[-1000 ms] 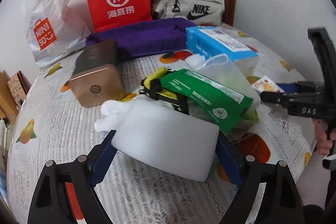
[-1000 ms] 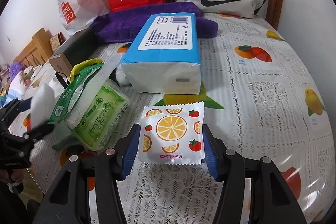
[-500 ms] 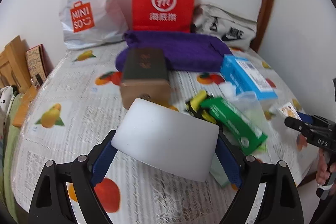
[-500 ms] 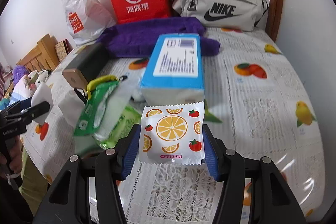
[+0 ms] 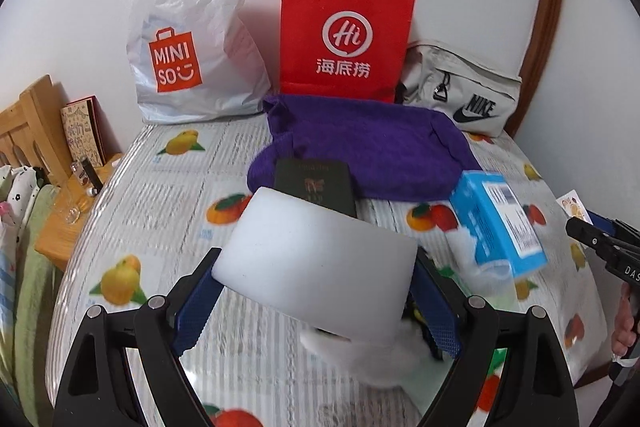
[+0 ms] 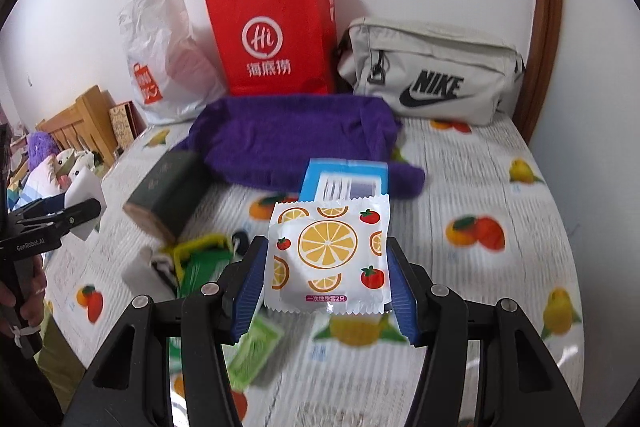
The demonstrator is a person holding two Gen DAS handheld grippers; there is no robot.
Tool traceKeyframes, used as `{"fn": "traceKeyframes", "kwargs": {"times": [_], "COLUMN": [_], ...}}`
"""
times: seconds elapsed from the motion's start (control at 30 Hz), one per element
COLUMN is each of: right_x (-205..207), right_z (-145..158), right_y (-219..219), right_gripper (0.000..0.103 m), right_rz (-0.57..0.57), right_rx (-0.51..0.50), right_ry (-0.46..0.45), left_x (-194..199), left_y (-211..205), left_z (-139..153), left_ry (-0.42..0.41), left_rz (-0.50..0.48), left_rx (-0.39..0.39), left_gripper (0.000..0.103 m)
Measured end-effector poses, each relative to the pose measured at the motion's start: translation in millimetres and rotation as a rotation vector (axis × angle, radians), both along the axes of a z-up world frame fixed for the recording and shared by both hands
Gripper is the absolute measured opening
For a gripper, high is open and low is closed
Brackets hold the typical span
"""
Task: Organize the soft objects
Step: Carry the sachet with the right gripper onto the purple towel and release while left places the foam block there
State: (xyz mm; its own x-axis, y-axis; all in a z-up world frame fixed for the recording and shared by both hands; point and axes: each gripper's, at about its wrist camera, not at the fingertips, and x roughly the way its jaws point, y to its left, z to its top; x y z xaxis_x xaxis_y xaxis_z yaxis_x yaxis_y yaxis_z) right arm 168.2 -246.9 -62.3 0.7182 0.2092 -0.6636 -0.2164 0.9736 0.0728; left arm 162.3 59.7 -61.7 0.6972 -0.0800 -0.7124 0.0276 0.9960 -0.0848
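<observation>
**Both Grippers Loaded Above the Table**

Left gripper (image 5: 316, 301): both blue pads clamp a white foam block (image 5: 316, 263), one pad on each short side. The block is held clear above the table (image 5: 160, 195), which carries a fruit-print cloth. A white fluffy item (image 5: 360, 355) lies on the cloth below the block, near the table's front edge; its form is blurred.

Right gripper (image 6: 326, 285): the jaws are closed on a flat white sachet (image 6: 329, 251) printed with orange slices and tomatoes. The sachet stands upright between the pads, raised off the cloth.

Middle of the table: a green packet (image 6: 200, 267) with a yellow loop lies blurred to the left of the right gripper. A dark box with a gold end face (image 6: 168, 193) lies beyond it. A blue tissue pack (image 5: 500, 223) lies toward the table's right edge in the left wrist view; in the right wrist view the sachet partly covers it.

Far side of the table: a purple towel (image 5: 368, 143) lies across the cloth, touching the dark box at its near edge. Along the far edge, against the wall, three bags stand in a row: a white MINISO plastic bag (image 5: 188, 47) at the left, a red paper bag (image 5: 344, 31) in the centre, and a grey Nike pouch (image 5: 464, 91) at the right
</observation>
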Motion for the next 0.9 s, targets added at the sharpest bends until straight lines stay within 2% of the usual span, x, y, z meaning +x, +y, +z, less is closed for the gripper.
{"fn": "traceKeyframes", "kwargs": {"times": [0.37,0.57,0.7,0.9], "right_x": [81.5,129.8,159.8,192.0], "right_z": [5.7,-4.2,-14.0,-28.0], "right_y": [8.6,13.8,15.8,18.3], "right_gripper": [0.057,0.057,0.057,0.057], "right_rz": [0.031,0.042,0.046,0.051], "right_rx": [0.0,-0.001,-0.004,-0.025], "right_ry": [0.015,0.041,0.076,0.116], "left_x": [73.9,112.3,143.6,186.2], "left_y": [0.8,-2.4,-3.1,-6.9], "left_z": [2.3,-6.4,-16.9,-30.9], "left_ry": [0.05,0.079,0.117,0.163], "left_rz": [0.021,0.015,0.001,0.005], "left_rx": [-0.027,-0.024,-0.072,-0.09], "left_gripper": [0.089,0.089,0.089,0.089]}}
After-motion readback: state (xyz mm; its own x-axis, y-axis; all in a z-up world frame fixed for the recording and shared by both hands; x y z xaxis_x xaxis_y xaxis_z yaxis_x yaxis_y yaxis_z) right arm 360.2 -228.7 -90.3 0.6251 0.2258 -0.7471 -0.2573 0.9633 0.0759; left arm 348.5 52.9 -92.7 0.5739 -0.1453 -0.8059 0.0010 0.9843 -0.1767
